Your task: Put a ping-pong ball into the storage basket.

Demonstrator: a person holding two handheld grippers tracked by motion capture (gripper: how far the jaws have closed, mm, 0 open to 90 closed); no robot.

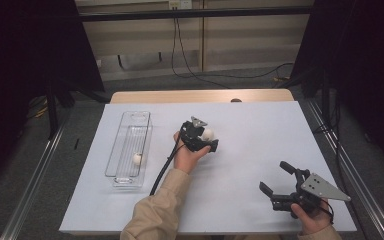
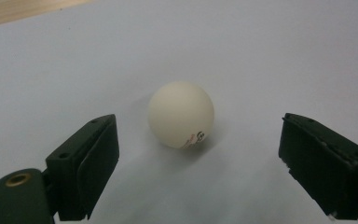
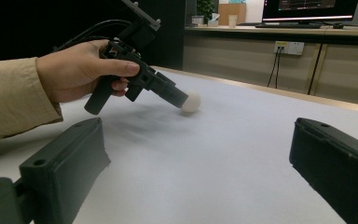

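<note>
Left gripper [image 2: 196, 163] released, straddling the ball [image 2: 181, 115] on the bench [image 2: 261, 56]. Right gripper [image 3: 200, 168] released too, idle. Could nudge the ball rolling away if one jaw lands first.

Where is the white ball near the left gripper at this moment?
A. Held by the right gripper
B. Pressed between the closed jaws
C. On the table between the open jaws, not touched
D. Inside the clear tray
C: in the left gripper view the ball rests on the white table, with gaps to both jaws of the left gripper.
</note>
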